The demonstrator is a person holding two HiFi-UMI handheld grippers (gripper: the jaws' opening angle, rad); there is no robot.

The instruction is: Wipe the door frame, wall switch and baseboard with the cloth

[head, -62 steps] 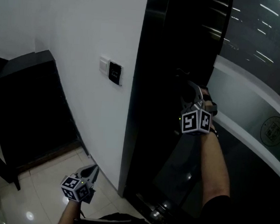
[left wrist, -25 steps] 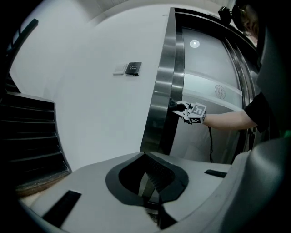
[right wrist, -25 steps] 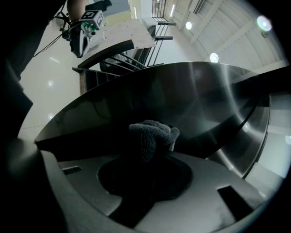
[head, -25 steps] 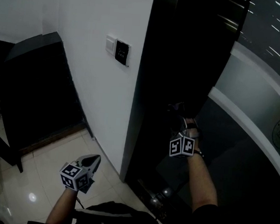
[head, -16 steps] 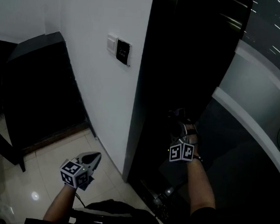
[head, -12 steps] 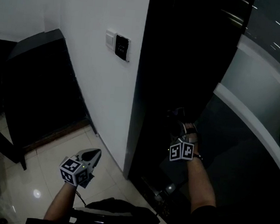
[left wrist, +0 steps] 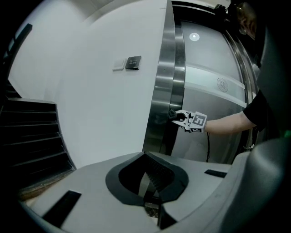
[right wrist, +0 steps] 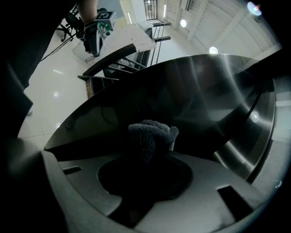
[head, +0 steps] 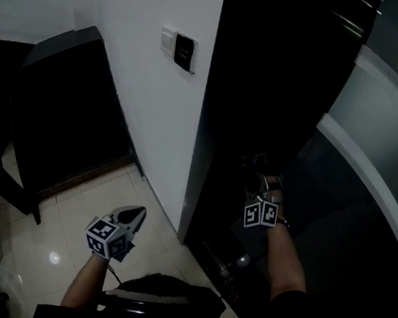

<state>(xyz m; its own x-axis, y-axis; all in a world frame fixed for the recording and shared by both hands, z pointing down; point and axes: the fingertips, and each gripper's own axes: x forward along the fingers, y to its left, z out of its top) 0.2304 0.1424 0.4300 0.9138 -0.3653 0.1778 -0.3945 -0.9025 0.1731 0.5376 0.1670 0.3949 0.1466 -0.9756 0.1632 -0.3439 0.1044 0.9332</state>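
Note:
My right gripper (head: 252,168) is shut on a grey fluffy cloth (right wrist: 151,135) and presses it against the dark metal door frame (head: 220,115), low on its inner face. The left gripper view shows that gripper (left wrist: 174,115) at the frame (left wrist: 166,77). My left gripper (head: 134,216) hangs over the tiled floor left of the frame, jaws closed on nothing. The wall switch (head: 184,52), a dark panel beside a white plate (head: 168,41), sits on the white wall above; it also shows in the left gripper view as a switch (left wrist: 133,62). A thin baseboard (head: 156,195) runs along the wall's foot.
A dark cabinet (head: 58,108) stands left of the wall. A curved glass door with a frosted band (head: 388,130) fills the right. A metal floor fitting (head: 235,262) lies at the door's foot. Glossy tiles (head: 61,226) cover the floor.
My right gripper with the cloth has slid down the door frame from about handle height to low on it. My left gripper stayed low over the floor.

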